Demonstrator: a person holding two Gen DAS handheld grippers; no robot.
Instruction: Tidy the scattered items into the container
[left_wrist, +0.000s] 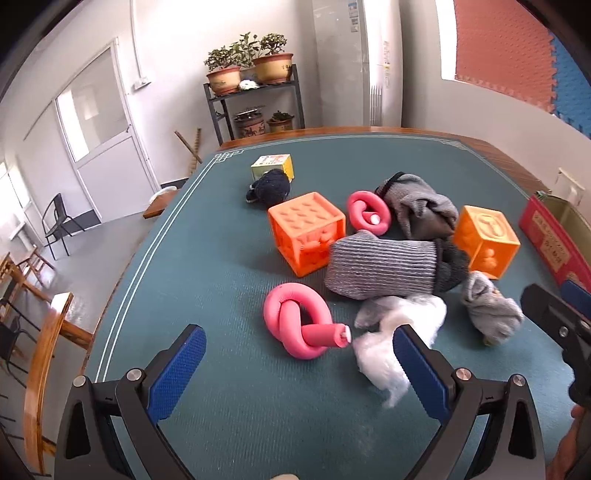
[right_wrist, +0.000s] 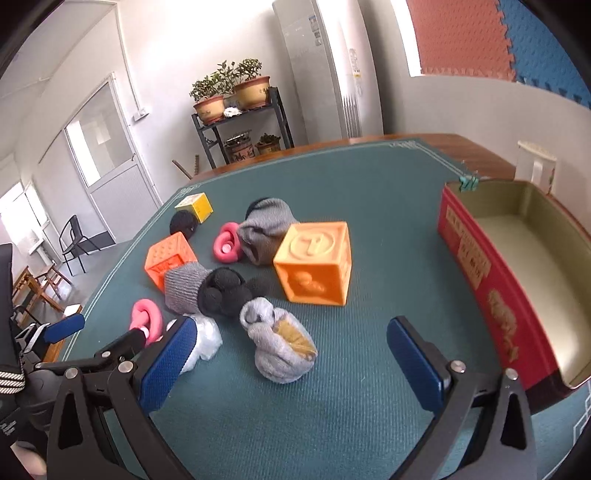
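We see a teal-green mat (left_wrist: 229, 266) w/ pale double border lines, carrying two orange cubes (left_wrist: 306, 236) (right_wrist: 314, 262), two pink knotted tubes (left_wrist: 299, 321) (left_wrist: 367, 212), a grey ribbed sock roll (left_wrist: 384, 267) w/ black end, lt grey sock bundles (right_wrist: 280, 339) (left_wrist: 417, 206), and a white fluffy wad (left_wrist: 391, 336). Near the far left corner: yellow box (left_wrist: 273, 166), navy ball (left_wrist: 269, 186). Container (right_wrist: 480, 266) at the right edge is red outside w/ gold print, olive-gold inside; gripper pads (left_wrist: 177, 373) blue.

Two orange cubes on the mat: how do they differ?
The left cube shows a top face of small bumps; the right cube shows an embossed circled letter on top. The striped grey sock leans against the left cube; the right cube stands clear of the socks. Both are orange, upright, outside the container.
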